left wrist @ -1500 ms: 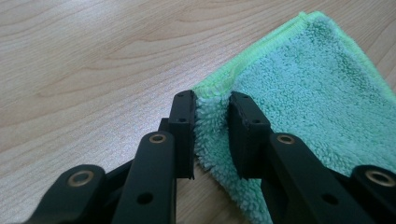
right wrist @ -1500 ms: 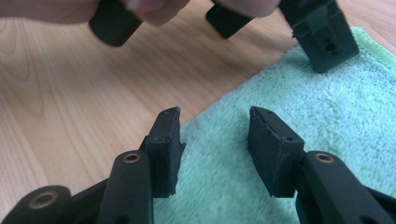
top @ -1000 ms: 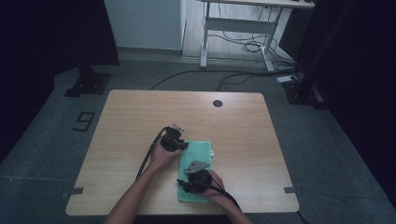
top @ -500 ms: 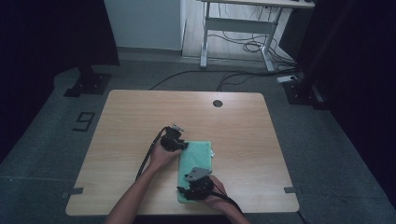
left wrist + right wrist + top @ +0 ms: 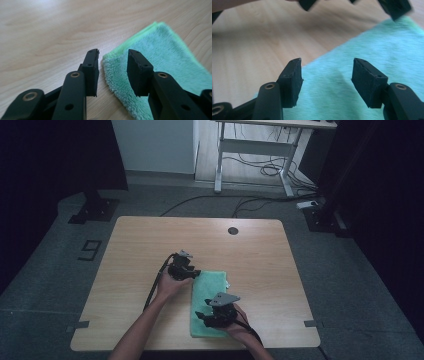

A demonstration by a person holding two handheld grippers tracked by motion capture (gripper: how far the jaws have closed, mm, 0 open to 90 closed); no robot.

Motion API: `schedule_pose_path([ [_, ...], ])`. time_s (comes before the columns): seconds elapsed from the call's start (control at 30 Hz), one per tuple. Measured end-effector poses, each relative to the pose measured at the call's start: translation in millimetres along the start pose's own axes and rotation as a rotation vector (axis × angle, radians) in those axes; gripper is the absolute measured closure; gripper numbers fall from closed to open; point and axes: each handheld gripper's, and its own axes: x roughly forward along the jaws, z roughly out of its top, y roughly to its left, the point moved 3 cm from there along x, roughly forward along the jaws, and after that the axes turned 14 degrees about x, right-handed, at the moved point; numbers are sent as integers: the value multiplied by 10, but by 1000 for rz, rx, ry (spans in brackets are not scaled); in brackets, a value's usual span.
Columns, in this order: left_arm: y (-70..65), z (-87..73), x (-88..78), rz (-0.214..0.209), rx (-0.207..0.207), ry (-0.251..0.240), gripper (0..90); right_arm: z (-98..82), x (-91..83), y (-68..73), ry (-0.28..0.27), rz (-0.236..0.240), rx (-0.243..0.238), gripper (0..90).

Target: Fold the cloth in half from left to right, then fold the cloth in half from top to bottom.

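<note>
now both fingers (image 5: 113, 72) off towel (image 5: 212, 292)

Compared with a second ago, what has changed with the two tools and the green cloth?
Both tools have just been opening. The left tool now stands open astride the cloth's corner, pads clear of it. The right tool is open above the cloth, nothing pinched. The cloth lies flat and folded on the table as before, and both hands have barely shifted.

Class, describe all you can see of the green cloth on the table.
The green cloth is fluffy, like microfibre, folded into a narrow rectangle with layered edges at its far corner. It lies flat on the wooden table near the front edge. The left claw straddles its corner, jaws just opening; the right claw stands open over it.
</note>
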Motion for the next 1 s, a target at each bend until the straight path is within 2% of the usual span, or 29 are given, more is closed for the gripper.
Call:
schedule_pose_path([
  [0.07,20,8,-66,0,-9,-16,590,29,-29,-78,-18,-8,25,413],
  [0.27,49,11,-183,6,0,-65,549,128,-95,-310,-63,-50,85,406],
  [0.43,69,-12,-215,14,10,-68,521,216,-110,-451,-84,-58,134,403],
  [0.7,104,-49,-268,23,14,-77,497,316,-99,-561,-95,-79,146,403],
  [1.0,128,-84,-237,4,16,-65,483,399,12,-757,-80,-107,172,403],
])
